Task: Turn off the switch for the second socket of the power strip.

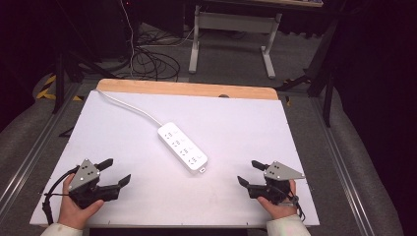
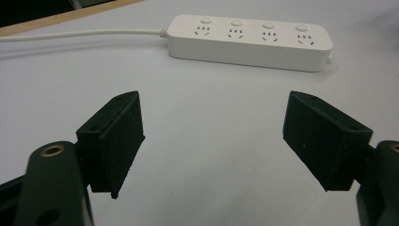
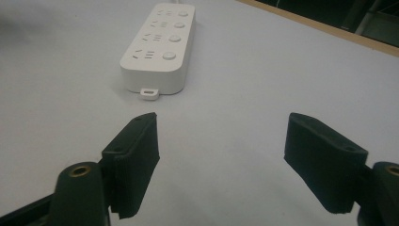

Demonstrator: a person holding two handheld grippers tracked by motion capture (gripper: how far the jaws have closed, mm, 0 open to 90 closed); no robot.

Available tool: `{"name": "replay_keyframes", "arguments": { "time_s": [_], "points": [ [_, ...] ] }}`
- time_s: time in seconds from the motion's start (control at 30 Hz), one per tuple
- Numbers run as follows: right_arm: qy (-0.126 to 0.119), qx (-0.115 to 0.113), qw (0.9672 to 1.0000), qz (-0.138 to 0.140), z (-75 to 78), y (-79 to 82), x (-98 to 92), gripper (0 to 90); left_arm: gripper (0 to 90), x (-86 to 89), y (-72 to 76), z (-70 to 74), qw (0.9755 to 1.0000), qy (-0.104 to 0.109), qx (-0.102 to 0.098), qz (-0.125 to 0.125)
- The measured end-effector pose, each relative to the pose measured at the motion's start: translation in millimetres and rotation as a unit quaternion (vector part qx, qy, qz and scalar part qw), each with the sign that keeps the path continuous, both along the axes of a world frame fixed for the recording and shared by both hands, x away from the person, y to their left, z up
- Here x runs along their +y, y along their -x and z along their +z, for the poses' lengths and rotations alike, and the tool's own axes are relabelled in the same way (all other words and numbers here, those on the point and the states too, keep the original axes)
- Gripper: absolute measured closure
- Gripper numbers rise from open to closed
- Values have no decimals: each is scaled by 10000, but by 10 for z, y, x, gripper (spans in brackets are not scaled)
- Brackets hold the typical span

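left claw [image 1: 114, 170]: jaws apart, empty, near bench [image 1: 246, 123] front corner. right claw [image 1: 248, 172]: jaws apart, empty, opposite front corner. power strip [image 1: 182, 146]: white, four sockets with buttons, flat mid-bench, lying diagonally between the claws, apart from both; cord [image 1: 129, 105] trails to the far left edge. handling note: likely step is the approach; close across the narrow sides, level, clear of the buttons and the small end tab [image 3: 150, 92].

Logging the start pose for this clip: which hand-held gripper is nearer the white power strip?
Right, narrowly. The right hand-held gripper sits open just off the power strip's near end. The left hand-held gripper, also open, faces its long side from farther off.
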State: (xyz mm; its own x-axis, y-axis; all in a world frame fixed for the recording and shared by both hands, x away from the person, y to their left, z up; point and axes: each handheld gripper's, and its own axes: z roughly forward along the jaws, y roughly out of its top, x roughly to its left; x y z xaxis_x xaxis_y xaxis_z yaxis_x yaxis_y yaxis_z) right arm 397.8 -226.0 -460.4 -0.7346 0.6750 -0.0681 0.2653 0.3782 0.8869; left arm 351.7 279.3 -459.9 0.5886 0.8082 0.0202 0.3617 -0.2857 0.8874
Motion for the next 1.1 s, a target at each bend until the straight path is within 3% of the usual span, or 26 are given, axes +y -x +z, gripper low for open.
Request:
{"name": "replay_keyframes", "arguments": {
  "time_s": [0.47,0.7,0.93,1.1],
  "points": [
    [-39,-63,10000,-9,0,10,-7,269,212,-51,-4,49,9998,-198,32,-28],
    [-19,-39,10000,-8,-10,8,3,273,211,-73,-18,94,9998,-66,179,-100],
    [72,30,9999,-82,-26,18,8,278,199,-122,-75,213,9984,-329,282,-361],
    [69,33,9999,-92,-38,66,-1,280,207,-166,-146,315,9981,-210,377,-437]
  ]
}}
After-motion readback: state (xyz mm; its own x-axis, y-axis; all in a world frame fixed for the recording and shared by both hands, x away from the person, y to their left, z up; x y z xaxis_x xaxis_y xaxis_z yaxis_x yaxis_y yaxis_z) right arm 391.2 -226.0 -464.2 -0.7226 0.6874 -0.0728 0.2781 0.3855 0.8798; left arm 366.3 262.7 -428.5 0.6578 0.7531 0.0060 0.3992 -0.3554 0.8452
